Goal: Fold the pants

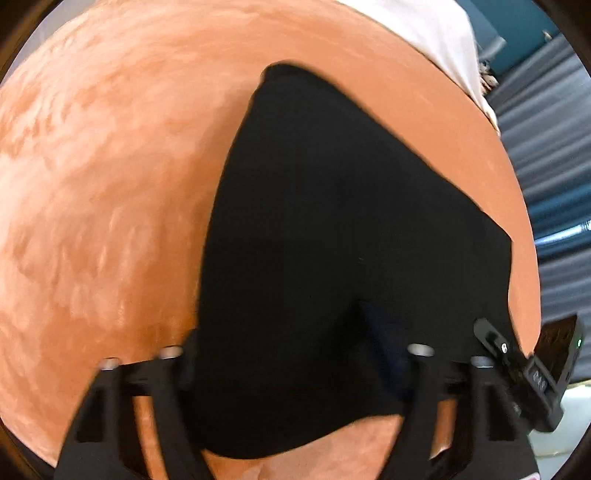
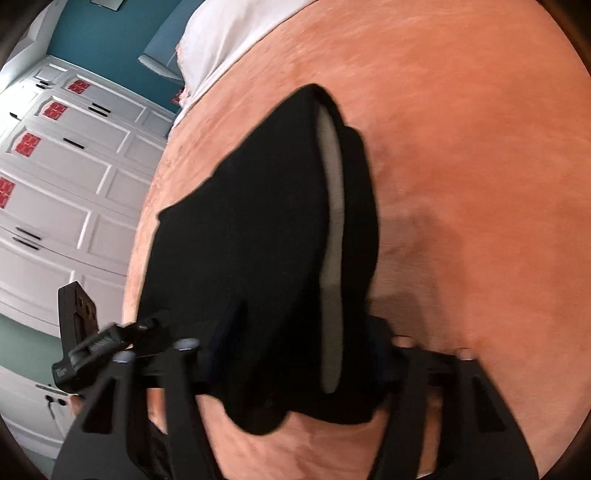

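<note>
The black pants [image 1: 332, 229] lie partly on the orange blanket [image 1: 110, 184], with the near end lifted. My left gripper [image 1: 295, 354] is shut on the pants' near edge, the cloth draped over and between its fingers. In the right wrist view the pants [image 2: 251, 240] show a grey inner waistband strip [image 2: 332, 229]. My right gripper [image 2: 295, 354] is shut on the pants at the waistband end, cloth hanging below it. The other gripper's body shows at the edge of each view [image 1: 535, 369] [image 2: 85, 339].
The orange blanket [image 2: 461, 147] covers a bed. A white sheet [image 1: 424, 33] [image 2: 229, 40] lies at its far end. White panelled cabinets with red stickers [image 2: 62, 173] stand beside the bed, under a teal wall [image 2: 110, 40]. Grey slatted panels [image 1: 554, 166] lie off the bed's right.
</note>
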Demonstrator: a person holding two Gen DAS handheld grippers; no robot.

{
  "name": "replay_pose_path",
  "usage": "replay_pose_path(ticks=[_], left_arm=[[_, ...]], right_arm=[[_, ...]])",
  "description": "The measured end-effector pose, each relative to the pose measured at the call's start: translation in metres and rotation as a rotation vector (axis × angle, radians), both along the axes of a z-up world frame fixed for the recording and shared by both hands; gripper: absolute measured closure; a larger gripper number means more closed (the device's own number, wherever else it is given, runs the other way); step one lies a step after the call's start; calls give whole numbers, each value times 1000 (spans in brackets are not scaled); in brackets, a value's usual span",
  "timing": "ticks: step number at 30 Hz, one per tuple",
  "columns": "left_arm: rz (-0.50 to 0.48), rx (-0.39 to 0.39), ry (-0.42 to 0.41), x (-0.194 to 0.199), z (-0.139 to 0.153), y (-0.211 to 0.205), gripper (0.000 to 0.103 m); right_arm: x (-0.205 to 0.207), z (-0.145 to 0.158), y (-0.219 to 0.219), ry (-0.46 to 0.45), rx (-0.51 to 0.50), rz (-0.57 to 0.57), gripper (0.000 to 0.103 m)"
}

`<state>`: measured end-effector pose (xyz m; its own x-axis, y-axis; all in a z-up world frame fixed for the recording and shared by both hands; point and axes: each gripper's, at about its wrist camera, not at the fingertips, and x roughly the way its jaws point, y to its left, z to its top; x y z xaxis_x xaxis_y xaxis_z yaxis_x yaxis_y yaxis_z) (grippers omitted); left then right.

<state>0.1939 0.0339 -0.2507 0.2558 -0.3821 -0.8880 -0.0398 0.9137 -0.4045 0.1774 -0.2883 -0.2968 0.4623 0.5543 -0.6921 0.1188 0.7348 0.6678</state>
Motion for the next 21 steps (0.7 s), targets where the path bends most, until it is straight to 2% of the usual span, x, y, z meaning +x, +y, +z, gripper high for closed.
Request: replay_pose_path(ticks=[1, 2, 4, 6, 8, 9, 10, 11, 12, 14, 15, 17, 18, 19, 21], left_arm=[[-13, 4, -14, -2, 7, 0, 70], [-25, 5, -27, -5, 14, 2, 76], [-25, -19, -54, -13, 28, 9, 78], [-20, -32, -38, -24, 33, 16, 77], [-33, -11, -6, -32, 23, 15, 72], [-38, 18, 1, -34, 17, 12, 71], [-38, 33, 3, -34, 14, 11, 66], [-19, 64, -8, -37, 14, 10, 58], [-6, 79, -19, -44, 14, 12, 54], [17, 119, -44, -49, 20, 14, 38], [28, 172, -66, -52, 23, 13, 34], [23, 249, -93, -52, 26, 12, 22], [15, 270, -93, -52, 24, 11, 21], [7, 273, -91, -53, 22, 10, 21], [13, 256, -71, -52, 17, 7, 21]], right_arm=[[2, 8, 3, -15, -11, 10, 64], [-1, 15, 4, -31, -21, 25, 65], [-5, 33, 6, -74, -13, 59, 65], [-8, 41, 6, -91, -23, 84, 65], [-10, 28, 7, -38, -104, 103, 60], [-10, 15, 9, 18, -165, 115, 51], [-12, 8, 6, 49, -169, 98, 44], [-15, 10, 2, 48, -143, 67, 44], [-19, 18, -3, 38, -130, 26, 45], [-28, 51, -6, -48, -237, -61, 44], [-31, 72, -2, -119, -282, -70, 44], [-22, 99, 20, -205, -257, 6, 45], [-12, 107, 37, -222, -231, 74, 45], [5, 113, 67, -234, -198, 184, 47], [31, 114, 111, -246, -161, 314, 56]])
